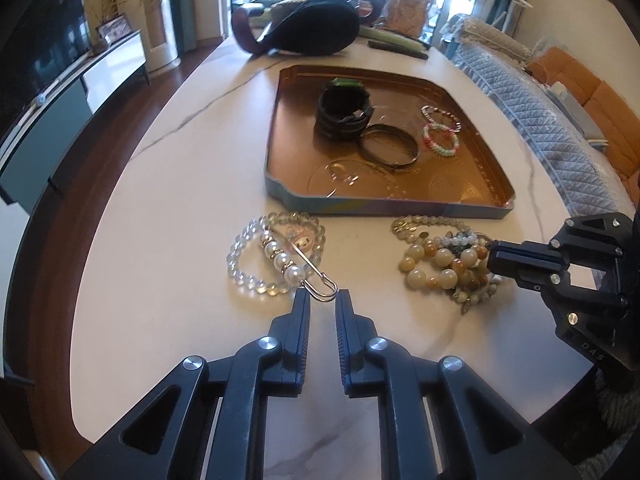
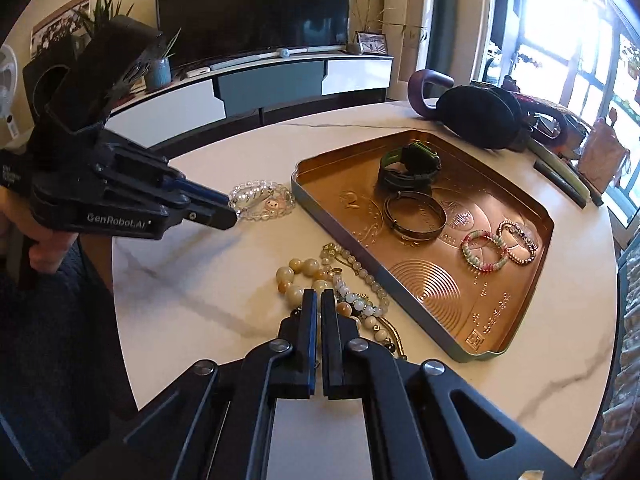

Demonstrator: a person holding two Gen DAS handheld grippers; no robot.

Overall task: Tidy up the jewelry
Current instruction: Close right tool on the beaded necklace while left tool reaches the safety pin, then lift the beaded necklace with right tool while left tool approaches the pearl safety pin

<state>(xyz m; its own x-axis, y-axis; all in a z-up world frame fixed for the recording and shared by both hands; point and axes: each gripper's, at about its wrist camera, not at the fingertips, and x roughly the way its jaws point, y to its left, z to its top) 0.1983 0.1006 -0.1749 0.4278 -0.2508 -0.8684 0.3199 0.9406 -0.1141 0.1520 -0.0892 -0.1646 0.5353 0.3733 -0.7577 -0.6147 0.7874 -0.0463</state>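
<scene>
While the left gripper (image 1: pixel 322 298) is slightly open just near of the pearl pin (image 1: pixel 298 264), the pin's long axis runs far-left across the clear bead bracelet (image 1: pixel 276 256) on the desk (image 1: pixel 180 200); the right gripper (image 2: pixel 319 300), almost closed, holds nothing that I can see at the bead pile (image 2: pixel 340 296).

Bright windows (image 2: pixel 568 36); dark television (image 2: pixel 252 8)

Bare worktop (image 1: pixel 180 168) lies left of the tray (image 1: pixel 276 152); two bead piles (image 1: pixel 276 256) (image 1: pixel 444 260) crowd its near edge.
</scene>
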